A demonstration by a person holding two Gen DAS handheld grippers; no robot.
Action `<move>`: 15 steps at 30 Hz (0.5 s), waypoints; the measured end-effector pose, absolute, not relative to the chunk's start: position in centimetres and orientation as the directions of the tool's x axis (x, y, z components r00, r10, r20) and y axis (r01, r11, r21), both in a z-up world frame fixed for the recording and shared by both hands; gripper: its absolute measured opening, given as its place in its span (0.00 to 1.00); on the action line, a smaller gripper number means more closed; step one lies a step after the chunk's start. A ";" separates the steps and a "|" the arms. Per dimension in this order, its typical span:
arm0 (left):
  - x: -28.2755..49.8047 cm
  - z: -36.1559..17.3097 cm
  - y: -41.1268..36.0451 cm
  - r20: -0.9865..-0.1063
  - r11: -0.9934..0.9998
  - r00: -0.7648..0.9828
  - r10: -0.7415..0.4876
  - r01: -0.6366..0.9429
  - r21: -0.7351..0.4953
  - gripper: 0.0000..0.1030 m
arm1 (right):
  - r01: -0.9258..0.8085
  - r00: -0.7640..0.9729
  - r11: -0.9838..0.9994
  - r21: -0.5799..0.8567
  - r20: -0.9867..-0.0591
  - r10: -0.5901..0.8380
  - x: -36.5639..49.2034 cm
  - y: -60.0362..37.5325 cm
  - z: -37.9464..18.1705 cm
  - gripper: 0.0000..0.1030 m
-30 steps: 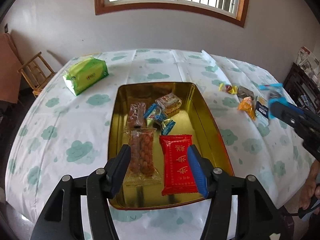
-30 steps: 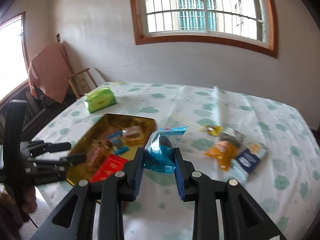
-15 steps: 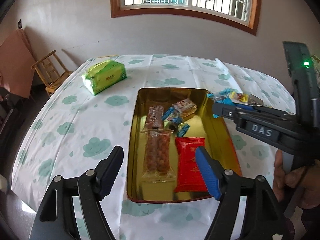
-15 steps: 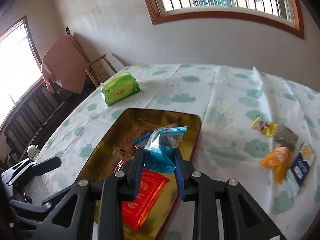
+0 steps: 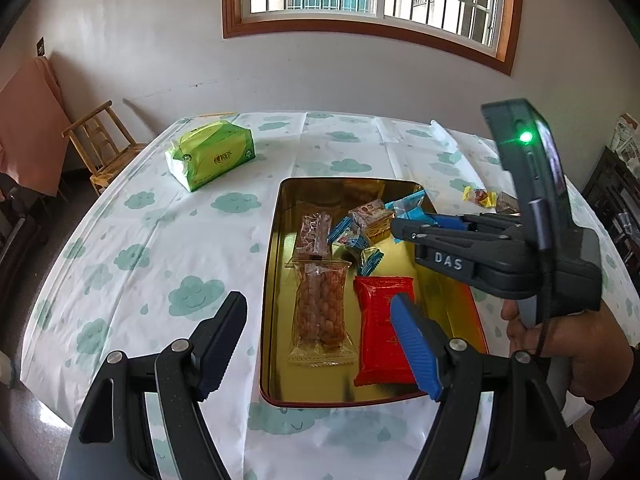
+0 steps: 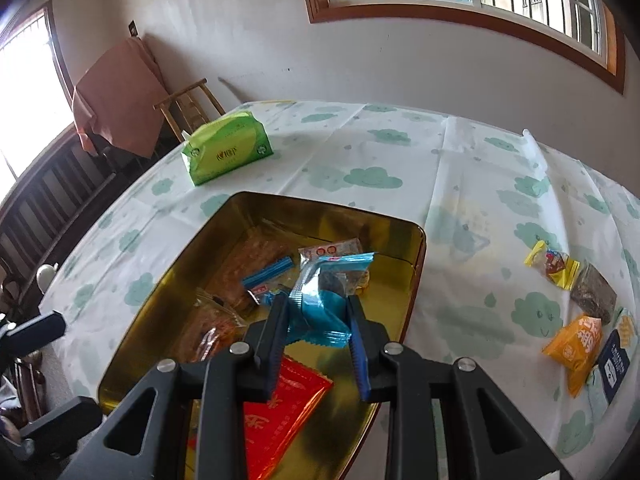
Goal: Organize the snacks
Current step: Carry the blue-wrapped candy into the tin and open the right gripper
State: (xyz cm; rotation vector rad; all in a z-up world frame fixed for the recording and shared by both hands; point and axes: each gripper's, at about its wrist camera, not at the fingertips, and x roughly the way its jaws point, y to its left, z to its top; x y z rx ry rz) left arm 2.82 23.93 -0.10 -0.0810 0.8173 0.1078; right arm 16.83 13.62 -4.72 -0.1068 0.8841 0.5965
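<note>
Cloud-printed cloth covers the bench (image 5: 200,240). Above the gold tin's (image 6: 132,320) far right corner, the right hand-held gripper (image 6: 318,322) pinches a blue packet (image 6: 324,300), apparently ready to drop it among the sorted snacks; the left hand-held gripper (image 5: 320,340) waits wide, empty.

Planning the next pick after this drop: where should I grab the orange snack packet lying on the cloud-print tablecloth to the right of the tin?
Take the orange snack packet across its puffy middle, coming down from above with the fingers on its two long edges. It lies flat and is soft. Its right edge looks close to the dark blue packet, so approaching from the tin side seems safer.
</note>
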 end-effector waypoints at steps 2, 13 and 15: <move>2.7 -0.1 24.0 -0.729 0.991 0.682 0.065 -0.129 -0.032 0.70 | -0.536 0.487 0.834 0.130 -0.759 0.431 16.9 14.0 -4.9 0.28; 2.5 0.1 24.7 -0.723 0.988 0.688 0.072 -0.147 -0.041 0.70 | -0.545 0.536 0.838 0.029 -0.756 0.375 16.6 15.4 -5.0 0.29; 2.4 0.2 24.7 -0.721 0.988 0.688 0.078 -0.151 -0.038 0.70 | -0.545 0.538 0.838 0.033 -0.753 0.379 16.6 15.3 -4.8 0.30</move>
